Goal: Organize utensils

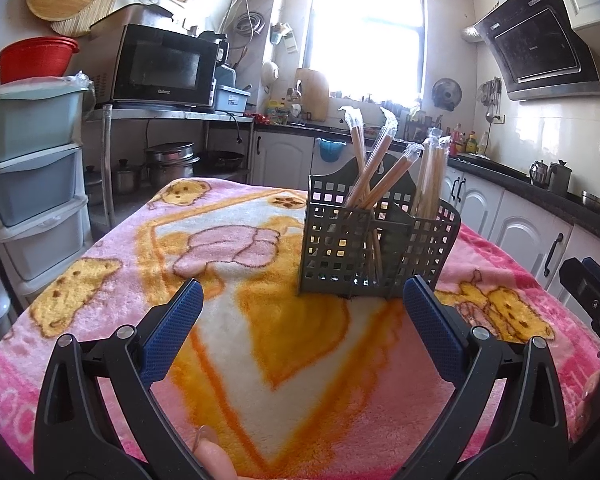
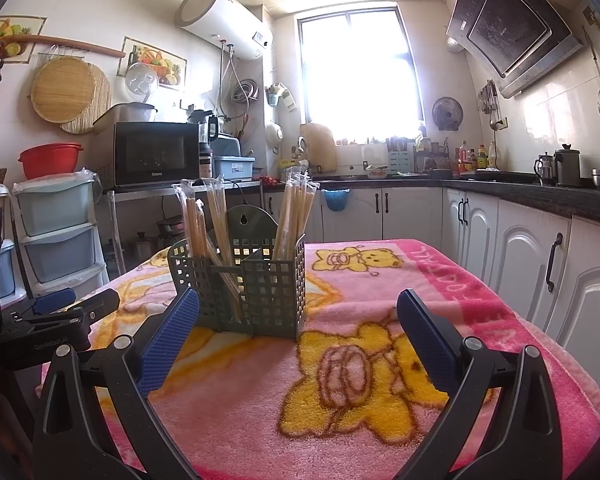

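Holder [image 1: 374, 240] at 1 o'clock on blanket [image 1: 260, 360], wrapped chopsticks [image 1: 380, 168] upright inside. Left gripper [image 1: 302, 300], right gripper [image 2: 298, 312]: jaws apart, empty. Judgement: nothing loose visible; approach slowly, avoid tipping holder.

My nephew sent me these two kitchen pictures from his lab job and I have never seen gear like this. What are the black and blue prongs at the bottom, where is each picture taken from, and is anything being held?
No robot arm here: a person holds a clamp-like tool in each hand, and each tool has a wide-angle camera looking along its two fingers. One picture comes from the left gripper, the other from the right gripper. The blue pads are the fingertips. Both grippers stand wide open and hold nothing. On the table lies a pink cartoon blanket. On it stands a grey perforated utensil holder with several compartments, holding plastic-wrapped chopsticks, some upright, some leaning. In the right view, the left tool shows at the left edge.
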The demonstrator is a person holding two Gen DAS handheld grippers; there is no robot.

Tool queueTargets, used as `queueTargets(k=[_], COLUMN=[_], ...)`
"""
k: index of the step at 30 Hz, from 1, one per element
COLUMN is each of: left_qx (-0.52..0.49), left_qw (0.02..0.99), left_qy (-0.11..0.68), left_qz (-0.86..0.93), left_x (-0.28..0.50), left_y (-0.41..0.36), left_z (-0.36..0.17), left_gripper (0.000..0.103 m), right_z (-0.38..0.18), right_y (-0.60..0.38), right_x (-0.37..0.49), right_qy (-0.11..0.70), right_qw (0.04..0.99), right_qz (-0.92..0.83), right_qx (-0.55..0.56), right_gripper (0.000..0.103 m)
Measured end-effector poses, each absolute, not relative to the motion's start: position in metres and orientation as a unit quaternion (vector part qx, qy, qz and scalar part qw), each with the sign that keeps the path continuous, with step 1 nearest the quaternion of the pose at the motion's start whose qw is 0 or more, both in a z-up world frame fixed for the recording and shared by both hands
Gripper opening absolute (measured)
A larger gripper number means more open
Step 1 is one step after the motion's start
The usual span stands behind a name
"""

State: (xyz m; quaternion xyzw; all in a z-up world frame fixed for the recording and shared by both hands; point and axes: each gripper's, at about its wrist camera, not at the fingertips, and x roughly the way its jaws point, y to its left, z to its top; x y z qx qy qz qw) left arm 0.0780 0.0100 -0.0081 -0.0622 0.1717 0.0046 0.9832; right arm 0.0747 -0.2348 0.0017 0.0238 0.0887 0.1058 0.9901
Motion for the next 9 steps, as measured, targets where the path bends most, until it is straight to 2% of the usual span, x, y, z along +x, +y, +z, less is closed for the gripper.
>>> queueTargets(k=[3,5,9], left_qx=[-0.079,-0.092,-0.123], left_qw=[0.979,0.97,0.951], left_qy=[0.186,0.224,0.276], left_qz=[0.013,0.026,0.065], left_x=[0.081,0.09,0.105], left_y=[0.018,0.031,0.081], left_z=[-0.009,-0.009,-0.003], left_gripper=[0.093,0.093,0.093], right_z=[0.005,0.009,0.014], right_y=[-0.24,-0.246,-0.282], right_x=[0.08,0.089,0.132], right_qy=[0.107,0.124,0.203], right_qw=[0.989,0.989,0.979], right_qz=[0.096,0.075,-0.005], right_qx=[0.03,0.031,0.011], right_gripper=[0.097,0.097,0.097])
